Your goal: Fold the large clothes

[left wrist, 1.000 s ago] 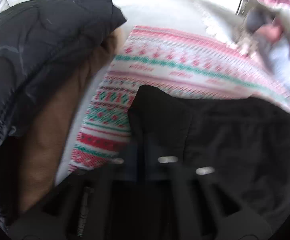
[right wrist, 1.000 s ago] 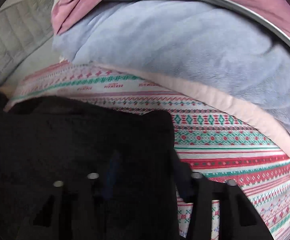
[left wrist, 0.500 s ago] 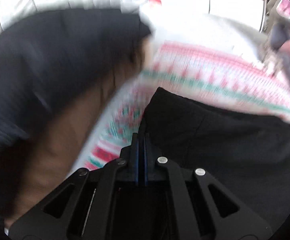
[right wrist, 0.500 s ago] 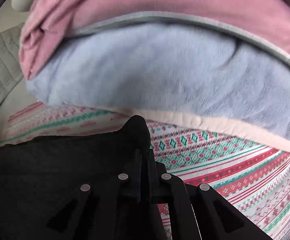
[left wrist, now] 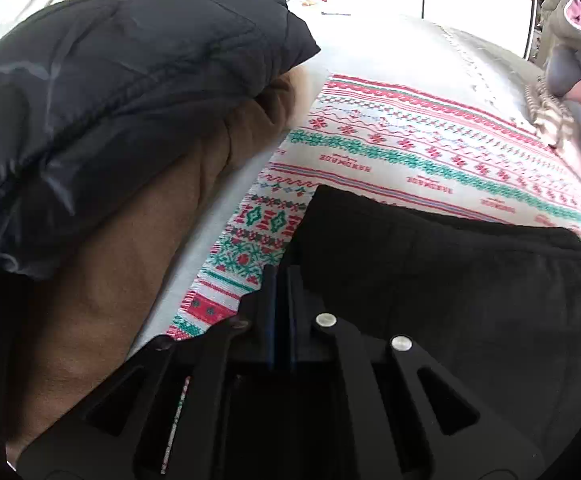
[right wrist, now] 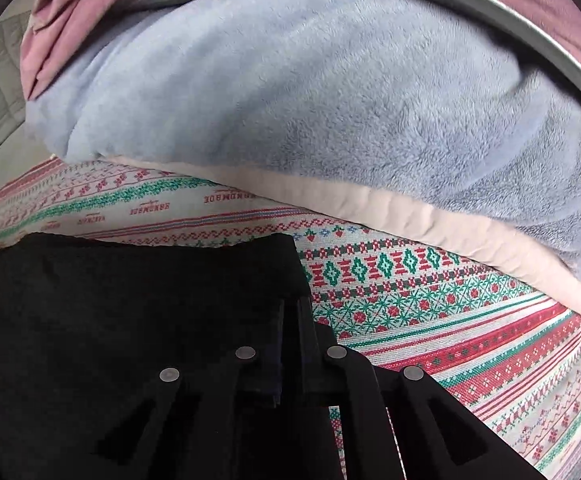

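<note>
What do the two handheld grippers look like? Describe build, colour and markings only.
Both are matte black plastic. The left gripper has two flat fingers with blue pads on their inner faces, on angular linkage arms with triangular cut-outs and round silver rivets. The right gripper has the same black arms, cut-outs and silver rivets. No cables, lettering, hands or sleeves are visible.

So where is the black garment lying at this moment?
The black garment lies flat on the patterned blanket: lower right in the left wrist view, right of the dark puffer jacket; lower left in the right wrist view, below the blue fleece.
</note>
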`<state>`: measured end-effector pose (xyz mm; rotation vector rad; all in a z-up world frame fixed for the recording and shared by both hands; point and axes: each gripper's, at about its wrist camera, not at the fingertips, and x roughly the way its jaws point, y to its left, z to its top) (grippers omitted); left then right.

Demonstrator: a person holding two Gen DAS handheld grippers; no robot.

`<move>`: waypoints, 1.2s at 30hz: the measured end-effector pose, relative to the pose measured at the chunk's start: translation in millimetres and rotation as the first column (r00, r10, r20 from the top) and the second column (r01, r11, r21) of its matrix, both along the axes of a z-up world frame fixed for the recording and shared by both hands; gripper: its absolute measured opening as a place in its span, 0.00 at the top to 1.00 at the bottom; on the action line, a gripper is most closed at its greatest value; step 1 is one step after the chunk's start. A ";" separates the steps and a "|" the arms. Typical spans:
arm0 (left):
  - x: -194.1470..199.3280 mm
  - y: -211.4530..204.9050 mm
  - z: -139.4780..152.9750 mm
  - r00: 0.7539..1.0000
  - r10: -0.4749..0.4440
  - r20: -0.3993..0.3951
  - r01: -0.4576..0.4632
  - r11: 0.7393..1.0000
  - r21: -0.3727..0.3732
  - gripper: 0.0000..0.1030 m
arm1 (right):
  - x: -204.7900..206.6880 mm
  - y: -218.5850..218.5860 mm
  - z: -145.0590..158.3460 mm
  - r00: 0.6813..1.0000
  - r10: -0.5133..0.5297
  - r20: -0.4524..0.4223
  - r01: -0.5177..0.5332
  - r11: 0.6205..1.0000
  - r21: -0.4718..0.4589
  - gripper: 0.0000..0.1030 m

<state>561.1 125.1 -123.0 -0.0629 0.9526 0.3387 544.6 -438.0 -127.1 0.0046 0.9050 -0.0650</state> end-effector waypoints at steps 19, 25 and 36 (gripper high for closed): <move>-157.1 -126.1 76.2 0.910 -0.415 0.002 0.413 0.906 -0.092 0.50 | -171.4 103.9 56.7 0.969 0.244 0.023 -0.242 0.968 -0.069 0.28; -216.9 -159.9 78.3 0.882 -0.470 0.040 0.471 0.871 -0.142 0.50 | -219.4 150.4 58.3 0.962 0.272 0.020 -0.267 0.954 -0.139 0.28; -235.4 -184.5 34.8 0.890 -0.454 0.047 0.457 0.883 -0.105 0.50 | -271.5 164.3 39.9 0.990 0.138 0.037 -0.136 0.989 -0.060 0.28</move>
